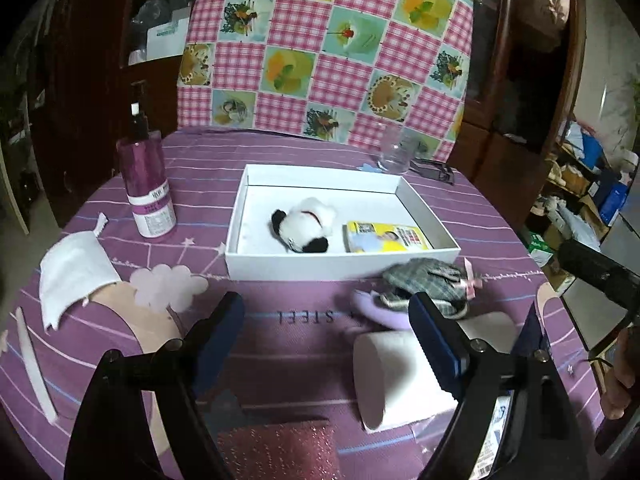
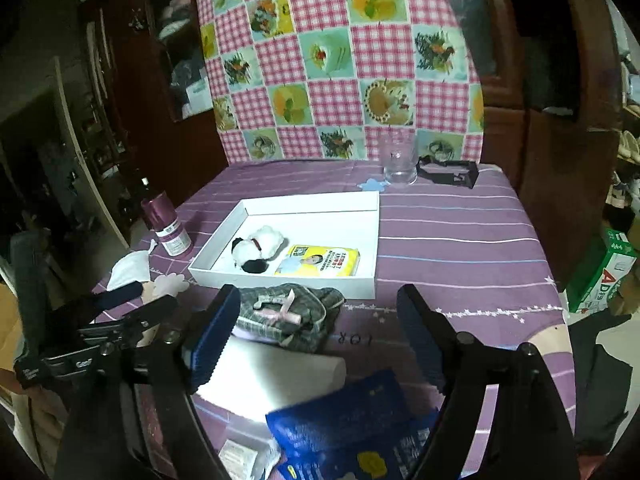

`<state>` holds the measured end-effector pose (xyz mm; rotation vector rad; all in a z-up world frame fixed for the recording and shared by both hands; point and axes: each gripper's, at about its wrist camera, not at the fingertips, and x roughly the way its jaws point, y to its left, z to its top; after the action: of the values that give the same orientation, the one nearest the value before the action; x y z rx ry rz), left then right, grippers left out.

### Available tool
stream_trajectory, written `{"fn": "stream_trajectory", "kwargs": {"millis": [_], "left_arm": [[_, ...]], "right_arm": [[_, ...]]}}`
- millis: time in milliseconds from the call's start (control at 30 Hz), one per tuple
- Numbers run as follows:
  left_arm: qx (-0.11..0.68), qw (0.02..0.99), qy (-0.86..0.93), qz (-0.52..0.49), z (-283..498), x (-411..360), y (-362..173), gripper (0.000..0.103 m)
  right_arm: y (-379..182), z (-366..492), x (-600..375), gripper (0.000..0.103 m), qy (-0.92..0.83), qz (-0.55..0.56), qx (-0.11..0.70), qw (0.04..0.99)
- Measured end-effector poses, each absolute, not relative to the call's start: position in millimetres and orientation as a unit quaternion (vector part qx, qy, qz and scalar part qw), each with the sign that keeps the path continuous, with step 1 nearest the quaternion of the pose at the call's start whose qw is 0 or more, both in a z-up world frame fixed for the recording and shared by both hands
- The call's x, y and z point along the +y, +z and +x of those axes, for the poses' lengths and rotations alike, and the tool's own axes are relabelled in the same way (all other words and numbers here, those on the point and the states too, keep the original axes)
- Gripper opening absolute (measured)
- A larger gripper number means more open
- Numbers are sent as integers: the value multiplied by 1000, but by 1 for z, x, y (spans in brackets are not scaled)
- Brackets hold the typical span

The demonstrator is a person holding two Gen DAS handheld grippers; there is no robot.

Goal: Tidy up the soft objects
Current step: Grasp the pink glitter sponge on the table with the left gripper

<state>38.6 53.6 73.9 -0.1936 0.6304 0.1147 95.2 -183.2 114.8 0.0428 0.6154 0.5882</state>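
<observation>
A white shallow box (image 1: 340,268) (image 2: 216,248) sits mid-table. It holds a black-and-white plush panda (image 1: 306,226) (image 2: 258,248) and a yellow tissue pack (image 1: 386,237) (image 2: 320,261). A grey plaid plush with a pink bow (image 1: 432,280) (image 2: 286,312) lies in front of the box. A white paper roll (image 1: 404,376) (image 2: 272,376) lies on its side nearer me. My left gripper (image 1: 326,320) is open and empty, left of the plaid plush. My right gripper (image 2: 316,326) is open and empty, just behind the plaid plush.
A purple spray bottle (image 1: 146,184) (image 2: 168,228) stands left of the box. A clear glass (image 1: 394,152) (image 2: 398,160) and black clip (image 2: 448,172) sit at the far edge. A white cloth (image 1: 74,272), pink glitter pouch (image 1: 280,452) and blue packet (image 2: 348,420) lie near.
</observation>
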Motion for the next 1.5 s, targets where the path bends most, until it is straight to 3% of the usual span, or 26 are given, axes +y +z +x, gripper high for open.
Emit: {"fn": "stream_trajectory", "kwargs": {"millis": [300,1233,1500], "left_arm": [[302,948,28,-96,31,44,57,85],[313,943,71,-89,-9,46,63,85],[371,915,122,-102,-24,60,43,85]], "right_arm": [[81,80,-203,81,219,22,312,924],[73,63,-226,81,258,74,332,904],[73,51,-200,81,287,39,333,897]]}}
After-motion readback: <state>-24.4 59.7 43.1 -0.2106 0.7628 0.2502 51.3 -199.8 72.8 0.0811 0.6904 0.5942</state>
